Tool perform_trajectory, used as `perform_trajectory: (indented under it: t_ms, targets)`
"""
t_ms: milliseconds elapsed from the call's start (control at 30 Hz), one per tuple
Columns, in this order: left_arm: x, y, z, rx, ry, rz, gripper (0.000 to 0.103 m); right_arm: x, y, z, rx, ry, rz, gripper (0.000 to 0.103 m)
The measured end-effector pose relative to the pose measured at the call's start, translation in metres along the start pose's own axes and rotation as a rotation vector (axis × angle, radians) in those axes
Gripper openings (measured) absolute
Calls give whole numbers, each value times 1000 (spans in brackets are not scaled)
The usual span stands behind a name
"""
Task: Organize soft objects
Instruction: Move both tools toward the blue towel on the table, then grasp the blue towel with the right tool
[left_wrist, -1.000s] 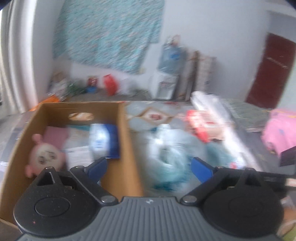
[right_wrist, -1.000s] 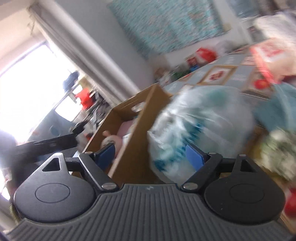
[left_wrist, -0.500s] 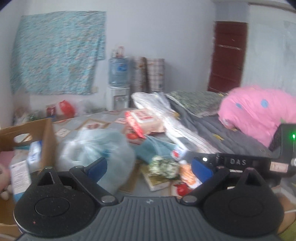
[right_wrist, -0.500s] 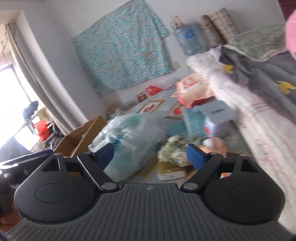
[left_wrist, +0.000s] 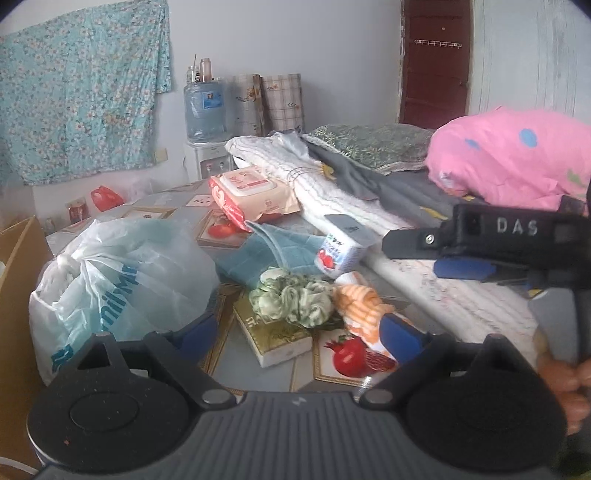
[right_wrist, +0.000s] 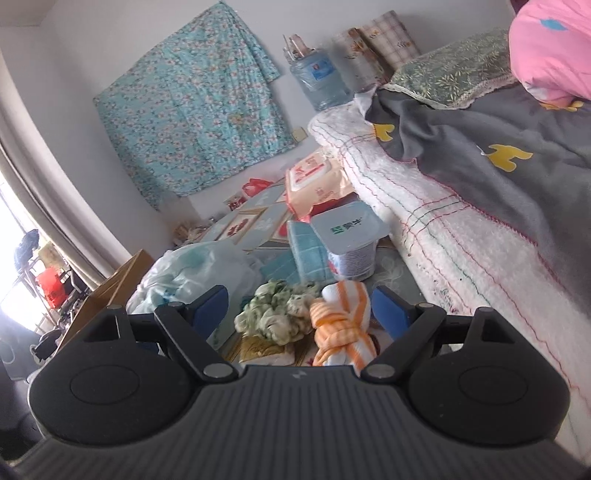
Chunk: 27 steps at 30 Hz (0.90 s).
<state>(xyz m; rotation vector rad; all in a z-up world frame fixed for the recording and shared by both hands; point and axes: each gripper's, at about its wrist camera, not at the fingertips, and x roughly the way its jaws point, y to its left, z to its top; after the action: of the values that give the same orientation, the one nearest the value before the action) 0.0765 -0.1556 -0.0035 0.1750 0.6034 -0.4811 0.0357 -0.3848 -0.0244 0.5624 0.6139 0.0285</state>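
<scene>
A green scrunchie (left_wrist: 293, 297) (right_wrist: 275, 314) and an orange-and-white striped knotted cloth (left_wrist: 360, 306) (right_wrist: 343, 325) lie on the tiled floor beside a folded teal towel (left_wrist: 273, 247) (right_wrist: 306, 251). A tied white plastic bag (left_wrist: 118, 277) (right_wrist: 192, 269) sits next to a cardboard box (left_wrist: 18, 266) (right_wrist: 110, 291) at the left. My left gripper (left_wrist: 295, 334) is open and empty, just short of the scrunchie. My right gripper (right_wrist: 301, 308) is open and empty, its jaws either side of the scrunchie and striped cloth; it also shows in the left wrist view (left_wrist: 461, 258).
A yoghurt cup (left_wrist: 340, 251) (right_wrist: 351, 240), a wet-wipes pack (left_wrist: 251, 195) (right_wrist: 314, 181) and a flat gold box (left_wrist: 273, 339) lie among the soft things. A bed (right_wrist: 461, 206) with a white blanket, grey quilt and pink bundle (left_wrist: 517, 158) borders the right side.
Both grippers have swung right, away from the cardboard box and plastic bag, toward the scrunchie and striped cloth by the bed. Both stayed open.
</scene>
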Motion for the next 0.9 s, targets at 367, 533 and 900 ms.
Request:
perform_trajectory:
  t_ms: [367,533,900]
  targets:
    - [44,18,0,-5,39,-40,90,51,49,49,-246,89,-69,85]
    - [51,26,-4,0,65,-57,90,113,87,83,-455,245,-57,90]
    - [48,30,-15,33,84,-89,90,266,90,100,-722,659,-173,90]
